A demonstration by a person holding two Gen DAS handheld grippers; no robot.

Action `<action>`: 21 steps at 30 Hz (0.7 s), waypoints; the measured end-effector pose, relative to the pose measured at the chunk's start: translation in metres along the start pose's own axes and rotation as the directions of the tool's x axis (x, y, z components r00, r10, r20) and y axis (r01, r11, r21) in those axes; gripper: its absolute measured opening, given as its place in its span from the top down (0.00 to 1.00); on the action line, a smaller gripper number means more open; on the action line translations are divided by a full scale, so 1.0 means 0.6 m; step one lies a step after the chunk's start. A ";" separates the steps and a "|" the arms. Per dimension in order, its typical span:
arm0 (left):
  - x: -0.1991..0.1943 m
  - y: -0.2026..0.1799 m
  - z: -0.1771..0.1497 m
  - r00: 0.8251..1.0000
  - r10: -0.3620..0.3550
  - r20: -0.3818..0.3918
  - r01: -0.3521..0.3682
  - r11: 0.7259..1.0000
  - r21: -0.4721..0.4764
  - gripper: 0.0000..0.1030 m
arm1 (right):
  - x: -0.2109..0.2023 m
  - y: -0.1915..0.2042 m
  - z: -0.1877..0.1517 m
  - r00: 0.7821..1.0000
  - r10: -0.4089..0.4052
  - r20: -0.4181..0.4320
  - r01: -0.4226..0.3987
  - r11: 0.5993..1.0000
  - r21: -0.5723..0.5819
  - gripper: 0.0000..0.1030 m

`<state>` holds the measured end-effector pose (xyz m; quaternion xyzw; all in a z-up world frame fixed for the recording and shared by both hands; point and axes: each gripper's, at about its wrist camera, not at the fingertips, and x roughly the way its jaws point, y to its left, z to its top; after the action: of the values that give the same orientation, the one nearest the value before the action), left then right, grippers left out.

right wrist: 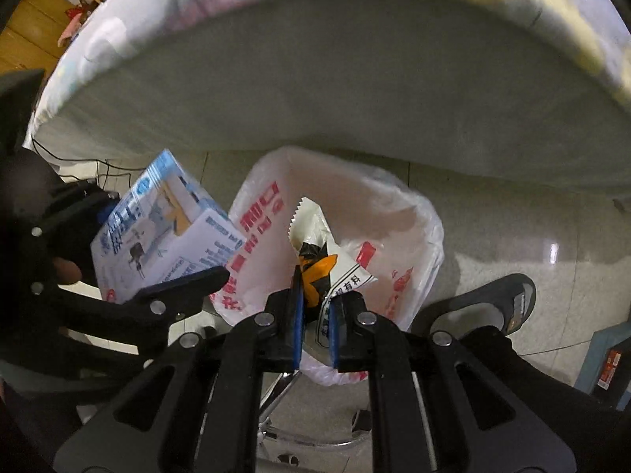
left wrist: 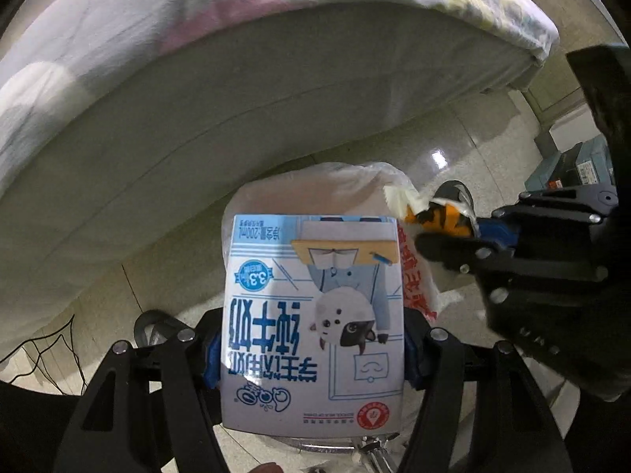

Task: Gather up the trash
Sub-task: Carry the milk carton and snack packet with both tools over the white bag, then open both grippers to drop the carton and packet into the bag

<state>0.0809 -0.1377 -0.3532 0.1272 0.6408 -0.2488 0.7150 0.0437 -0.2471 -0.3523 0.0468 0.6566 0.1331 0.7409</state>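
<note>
My left claw (left wrist: 311,349) is spread wide, its two fingers clamped against opposite sides of what I hold. My right claw (right wrist: 315,317) sits just beside it, fingers nearly together, pinching its own load between the blue pads (right wrist: 298,317).

A home bedroom: a sheeted mattress (left wrist: 236,90) above a tiled floor (left wrist: 453,134).

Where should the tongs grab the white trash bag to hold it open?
Pinch the plastic bag by its thin top rim on the near side, coming down from above. The mouth already gapes upward and the film is floppy, so only the edge gives a firm pinch. The milk carton and snack wrapper are already held.
</note>
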 end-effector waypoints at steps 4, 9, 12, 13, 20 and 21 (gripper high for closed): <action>0.015 0.007 0.000 0.999 0.015 -0.049 -0.016 1.000 -0.018 0.38 | 0.013 -0.005 0.000 1.000 -0.016 -0.004 0.016 1.000 -0.004 0.89; 0.032 0.004 0.004 0.996 0.003 -0.088 -0.004 1.000 -0.012 0.36 | 0.029 -0.012 0.017 1.000 -0.007 -0.028 0.007 1.000 0.019 0.84; 0.047 0.007 0.001 0.994 -0.003 -0.109 0.002 1.000 -0.010 0.34 | 0.033 -0.018 0.023 0.999 -0.014 -0.029 0.014 1.000 0.025 0.83; 0.051 0.010 -0.003 0.994 0.000 -0.110 -0.001 1.000 -0.004 0.34 | 0.036 -0.021 0.025 0.999 -0.012 -0.031 0.013 0.999 0.030 0.83; 0.064 0.008 -0.009 0.992 0.012 -0.122 -0.012 1.000 0.008 0.19 | 0.050 -0.035 0.028 0.999 0.005 -0.047 -0.002 0.998 0.064 0.56; 0.064 0.008 -0.010 0.993 0.019 -0.120 -0.018 1.000 0.011 0.19 | 0.049 -0.037 0.029 0.999 0.008 -0.045 -0.005 0.998 0.069 0.53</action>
<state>0.0805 -0.1382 -0.3921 0.1513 0.6804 -0.2371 0.6767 0.0665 -0.2587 -0.3838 0.0714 0.6772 0.1136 0.7234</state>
